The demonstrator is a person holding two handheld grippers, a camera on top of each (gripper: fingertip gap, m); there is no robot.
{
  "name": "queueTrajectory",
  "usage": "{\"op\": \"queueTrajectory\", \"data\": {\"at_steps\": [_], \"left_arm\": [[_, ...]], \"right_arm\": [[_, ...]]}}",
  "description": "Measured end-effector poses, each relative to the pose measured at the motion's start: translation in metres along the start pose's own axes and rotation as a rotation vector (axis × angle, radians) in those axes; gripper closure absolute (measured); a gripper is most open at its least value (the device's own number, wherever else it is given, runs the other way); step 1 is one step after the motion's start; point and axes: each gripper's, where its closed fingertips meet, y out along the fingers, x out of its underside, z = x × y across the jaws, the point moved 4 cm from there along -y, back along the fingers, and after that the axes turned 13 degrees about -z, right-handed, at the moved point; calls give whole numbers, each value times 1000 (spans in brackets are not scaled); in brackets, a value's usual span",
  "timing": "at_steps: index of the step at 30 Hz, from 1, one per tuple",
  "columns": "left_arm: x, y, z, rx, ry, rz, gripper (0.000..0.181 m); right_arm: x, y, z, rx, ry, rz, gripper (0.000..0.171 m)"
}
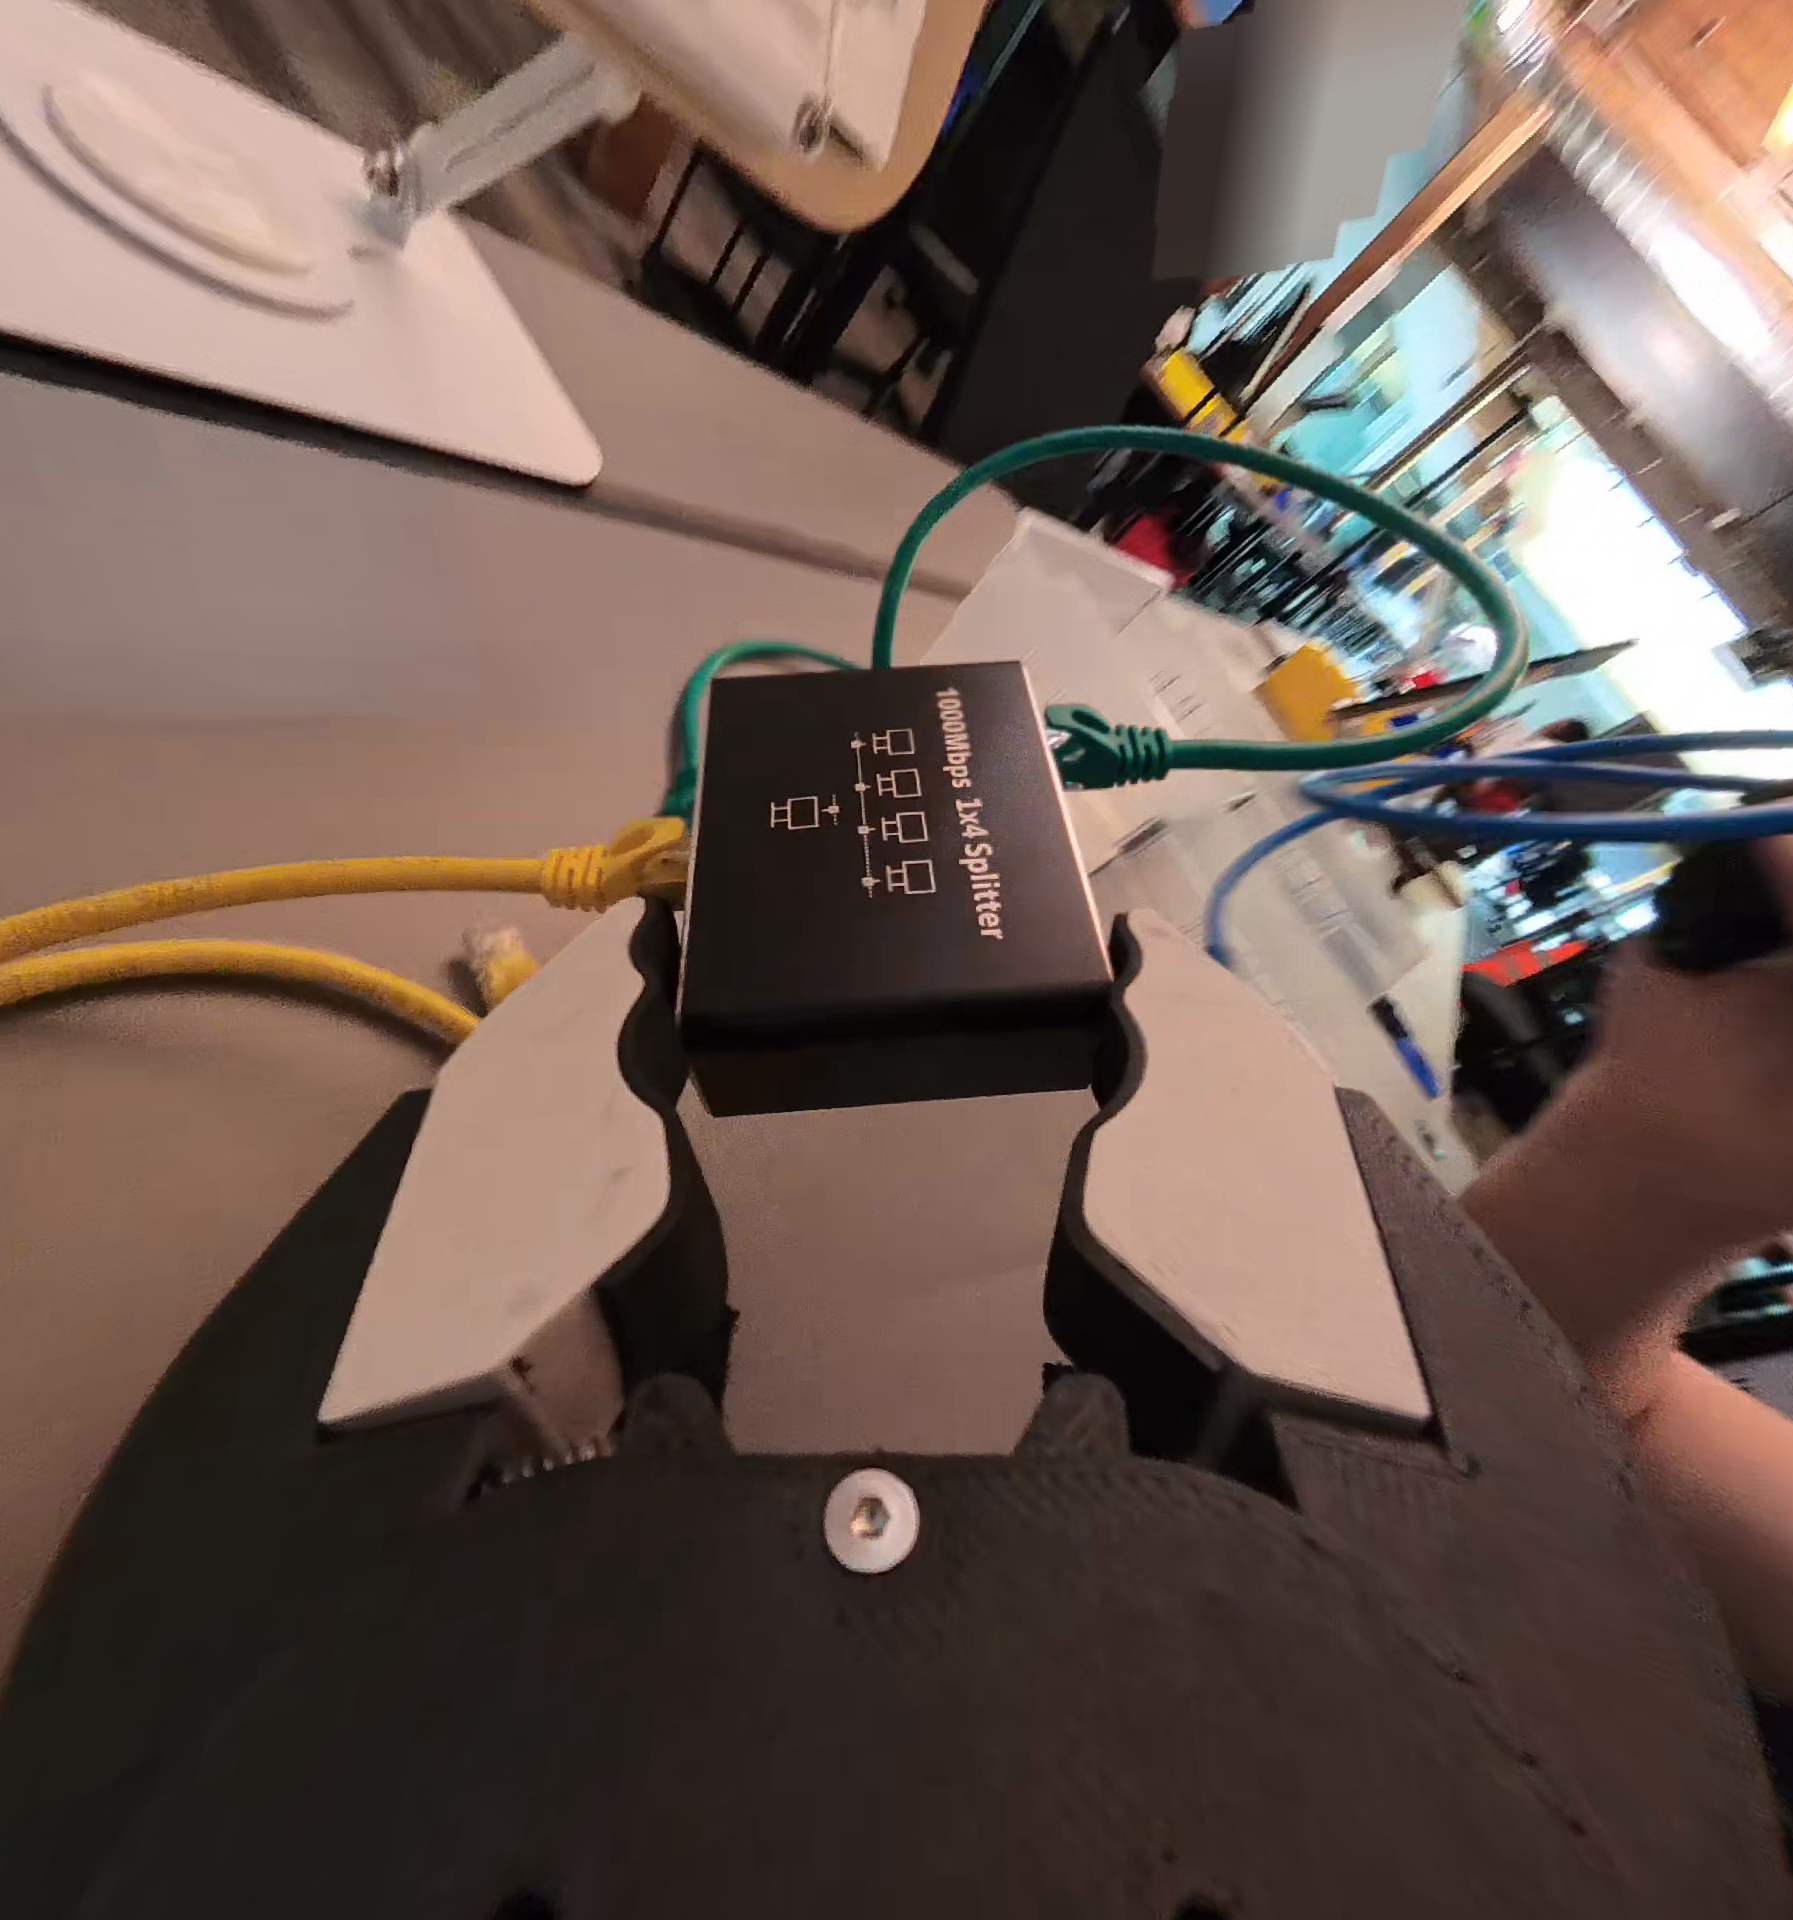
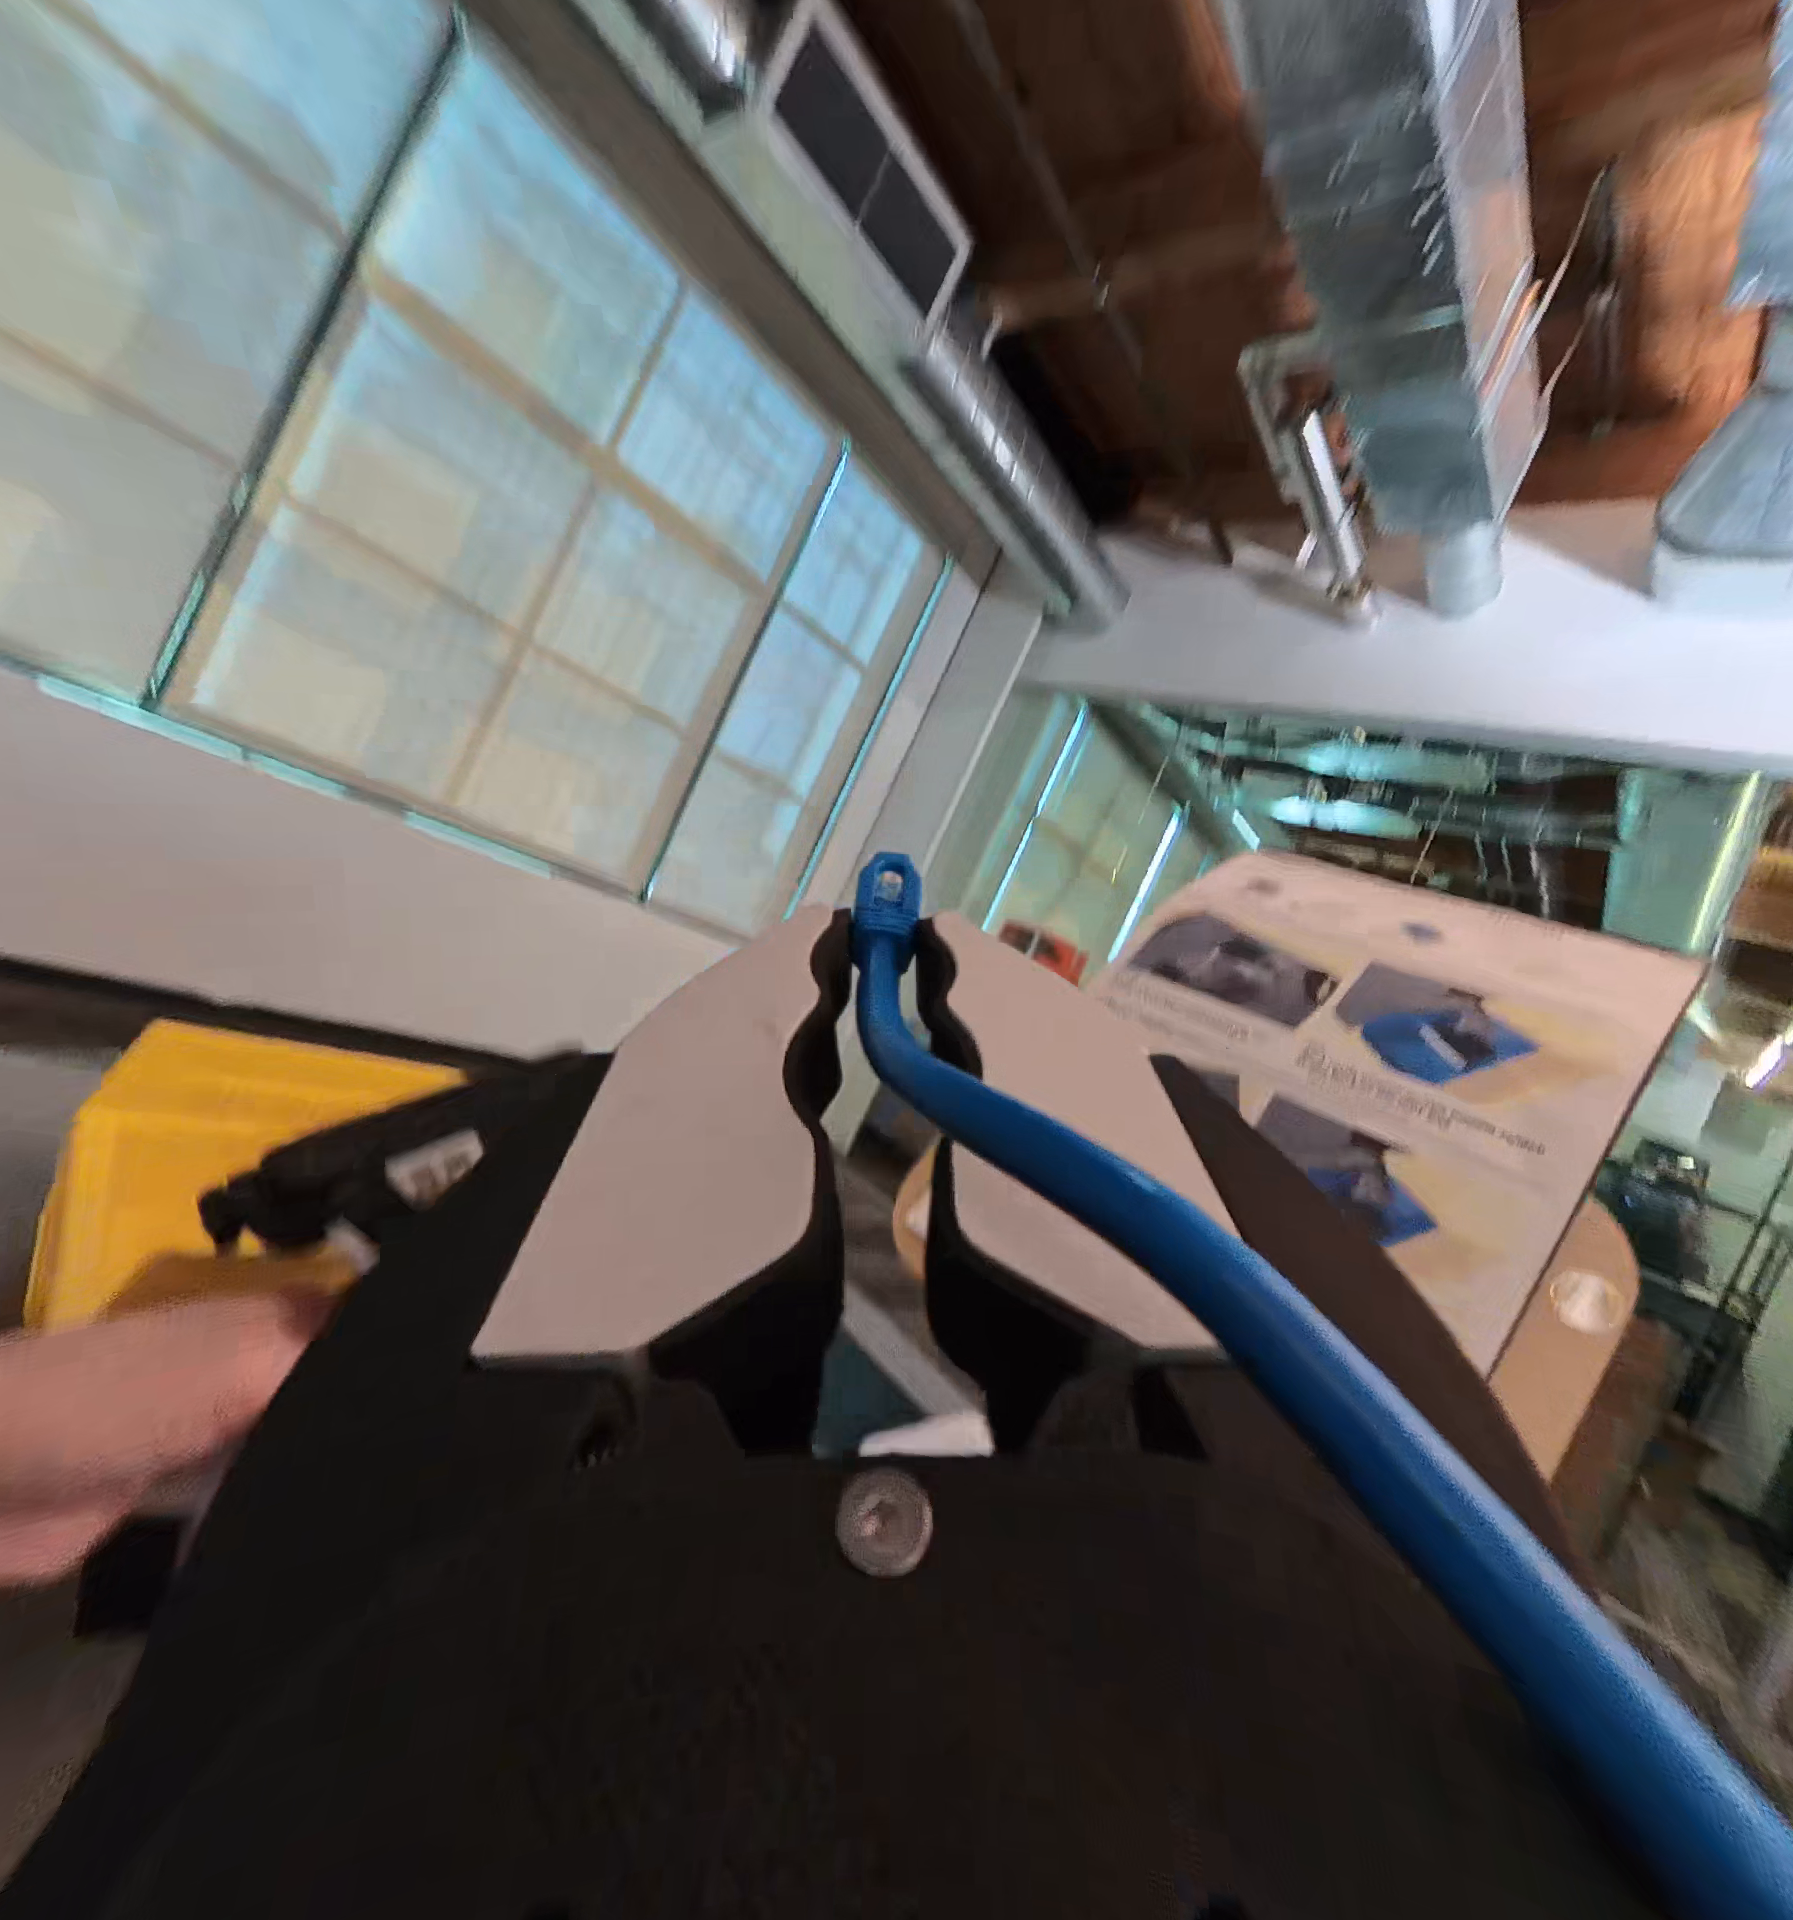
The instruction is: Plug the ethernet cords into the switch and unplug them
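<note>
My left gripper [image 1: 897, 977] is shut on the near end of a black switch box [image 1: 876, 831] and holds it above the grey desk. A yellow cord's plug [image 1: 627, 873] and one green plug [image 1: 682, 795] sit in its left side. The green cord [image 1: 1235, 457] loops over to a second green plug [image 1: 1105, 750] in the right side. Another yellow plug [image 1: 497, 961] lies loose on the desk. My right gripper [image 2: 884, 940] is shut on a blue cord [image 2: 1131, 1174] just behind its plug [image 2: 887, 896], which points up and away, tilted toward the ceiling. Blue cord loops [image 1: 1557, 795] hang at the right.
A white mat [image 1: 331, 343] with a white stand on it lies at the desk's far left. White boxes [image 1: 1131, 623] sit beyond the switch. A person's hand [image 1: 1681, 1091] shows at the right. A yellow bin [image 2: 217, 1122] and a printed board [image 2: 1391, 1060] stand in the right wrist view.
</note>
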Motion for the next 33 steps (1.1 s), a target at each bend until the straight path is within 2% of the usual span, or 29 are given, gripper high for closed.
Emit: {"op": "queueTrajectory", "data": {"at_steps": [5, 13, 17, 22, 33], "left_arm": [[-12, -29, 18, 50, 50, 137, 104], [-24, -60, 47, 83, 136, 284, 104], [-28, -71, 50, 119, 109, 334, 105], [-26, -70, 41, 167, 40, 317, 106], [-23, -64, 31, 97, 28, 331, 106]], "right_arm": [[35, 22, -25, -103, -35, -221, 160], [62, 32, -51, -174, -124, -395, 160], [66, 33, -57, -198, -120, -408, 160], [75, 35, -67, -218, -158, -470, 160], [89, 37, -66, -269, 78, -686, 160]]}}
